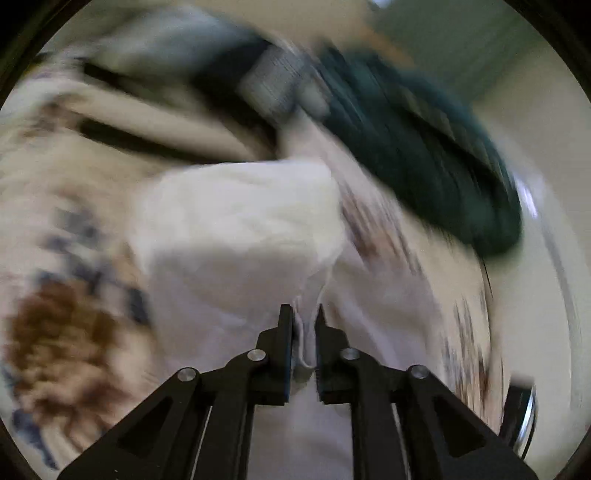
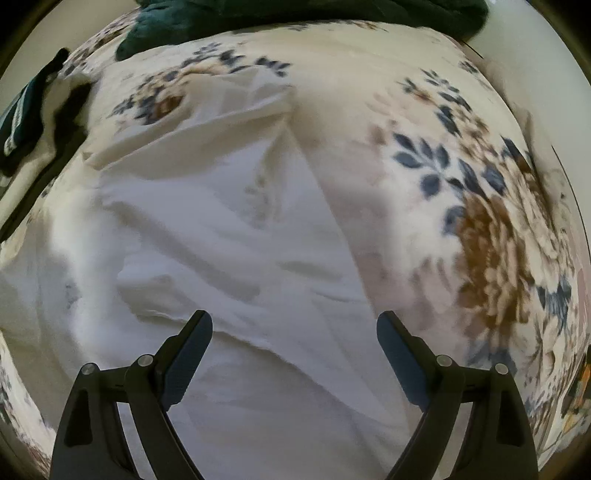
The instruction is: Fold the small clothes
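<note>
Flowered bedding (image 2: 461,206), cream with blue leaves and brown blooms, covers the bed under everything. On the left gripper (image 1: 304,325) the two black fingers are squeezed nearly together, and a thin fold of the white cloth (image 1: 236,221) is pinched between them. From that pinch the cloth runs up and away as a wide, pale sheet, and the picture around it is smeared with blur. Past the cloth lies a dark green blanket (image 1: 424,158), toward the far right of the bed.

On the right gripper (image 2: 295,332) the fingers stand wide apart and point down at the same white cloth (image 2: 207,236), with nothing between them. The cloth lies wrinkled on the bedding. A green blanket (image 2: 295,14) bunches along the far edge of the bed, and a dark garment (image 2: 33,114) lies at the left edge.
</note>
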Demonstrator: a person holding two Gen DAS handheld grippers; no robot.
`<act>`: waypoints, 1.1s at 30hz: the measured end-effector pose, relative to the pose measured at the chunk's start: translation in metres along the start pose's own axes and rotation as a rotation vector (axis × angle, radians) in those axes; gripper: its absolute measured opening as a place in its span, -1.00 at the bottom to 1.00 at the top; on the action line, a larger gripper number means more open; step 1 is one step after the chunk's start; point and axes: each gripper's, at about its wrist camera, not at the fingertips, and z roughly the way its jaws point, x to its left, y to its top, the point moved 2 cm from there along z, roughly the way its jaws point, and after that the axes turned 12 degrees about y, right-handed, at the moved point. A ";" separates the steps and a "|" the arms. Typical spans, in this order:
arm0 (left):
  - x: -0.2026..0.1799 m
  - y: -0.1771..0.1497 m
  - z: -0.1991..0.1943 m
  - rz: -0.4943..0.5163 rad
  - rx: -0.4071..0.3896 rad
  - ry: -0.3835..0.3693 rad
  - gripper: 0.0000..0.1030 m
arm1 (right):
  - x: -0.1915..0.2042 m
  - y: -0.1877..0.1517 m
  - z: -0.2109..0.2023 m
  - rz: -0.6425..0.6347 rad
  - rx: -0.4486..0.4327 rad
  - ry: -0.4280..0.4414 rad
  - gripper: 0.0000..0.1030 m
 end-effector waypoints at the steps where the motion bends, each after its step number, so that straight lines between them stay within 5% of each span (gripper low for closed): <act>1: -0.006 -0.005 0.010 0.045 0.068 -0.012 -0.76 | -0.005 0.000 -0.001 0.006 0.003 0.000 0.79; 3: 0.000 -0.011 0.009 0.068 0.106 -0.001 -0.68 | -0.007 -0.002 -0.003 0.009 0.000 0.003 0.79; 7: 0.039 -0.004 -0.011 0.011 0.071 0.041 0.21 | -0.006 -0.003 -0.009 0.003 -0.015 0.046 0.79; 17: 0.078 0.067 0.064 0.056 0.096 0.311 0.22 | 0.066 0.010 0.017 0.032 0.051 0.359 0.79; 22: 0.111 0.087 0.081 0.023 0.116 0.346 0.27 | 0.111 0.005 0.048 -0.082 0.104 0.300 0.79; 26: 0.118 0.085 0.072 0.043 0.109 0.346 0.27 | 0.124 -0.014 0.063 -0.219 0.147 0.167 0.79; 29: 0.109 0.078 0.043 0.092 0.046 0.392 0.29 | 0.117 -0.013 0.049 -0.208 0.132 0.164 0.79; 33: 0.086 0.062 -0.007 0.130 -0.046 0.402 0.80 | 0.092 0.002 0.008 -0.168 0.058 0.073 0.79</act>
